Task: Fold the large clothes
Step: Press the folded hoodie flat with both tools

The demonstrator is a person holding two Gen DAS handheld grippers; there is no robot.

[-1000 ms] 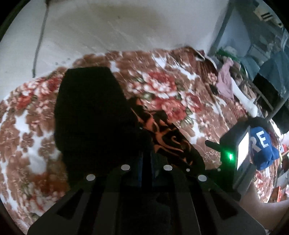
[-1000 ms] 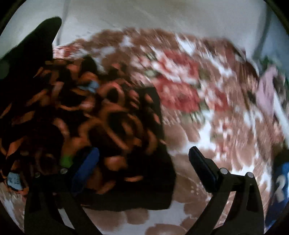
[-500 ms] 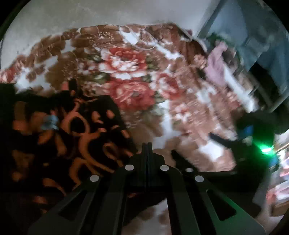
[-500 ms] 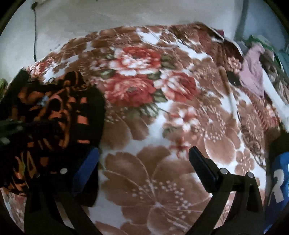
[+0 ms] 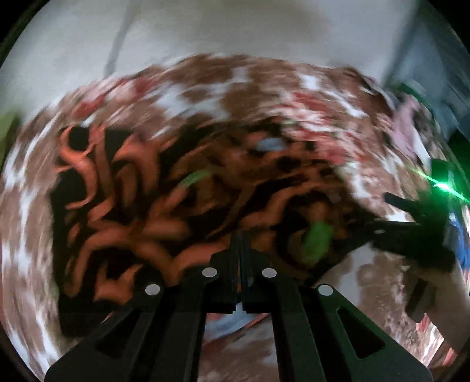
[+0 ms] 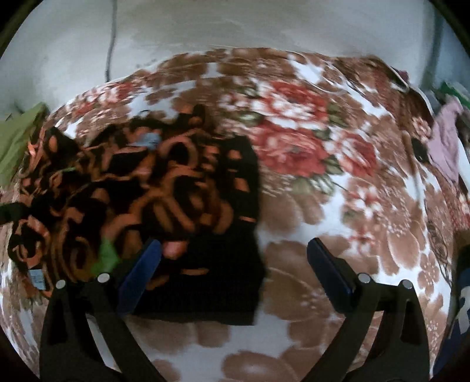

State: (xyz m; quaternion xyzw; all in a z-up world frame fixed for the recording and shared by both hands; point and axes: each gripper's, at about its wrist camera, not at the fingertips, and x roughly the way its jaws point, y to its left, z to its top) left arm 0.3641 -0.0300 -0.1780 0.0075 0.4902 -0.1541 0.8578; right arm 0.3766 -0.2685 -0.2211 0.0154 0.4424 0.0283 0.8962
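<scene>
A black garment with orange swirl print (image 5: 152, 205) lies bunched on a floral blanket (image 5: 264, 85); this view is blurred by motion. My left gripper (image 5: 241, 244) is shut, its tips over the garment's near edge; no cloth shows between them. In the right wrist view the same garment (image 6: 164, 199) lies at the left, with a plain black part near my left finger. My right gripper (image 6: 235, 264) is open and empty above the garment's right edge. It also shows in the left wrist view (image 5: 411, 211), at the right.
The brown, white and red floral blanket (image 6: 337, 191) covers the bed. A pale wall (image 6: 235, 26) stands behind. Green cloth (image 6: 14, 141) lies at the left edge. Pink clothes (image 6: 446, 147) and clutter lie at the right.
The left gripper has swung left over the garment, which now fills its view. The right gripper has shifted left, back over the garment's right edge, still open.
</scene>
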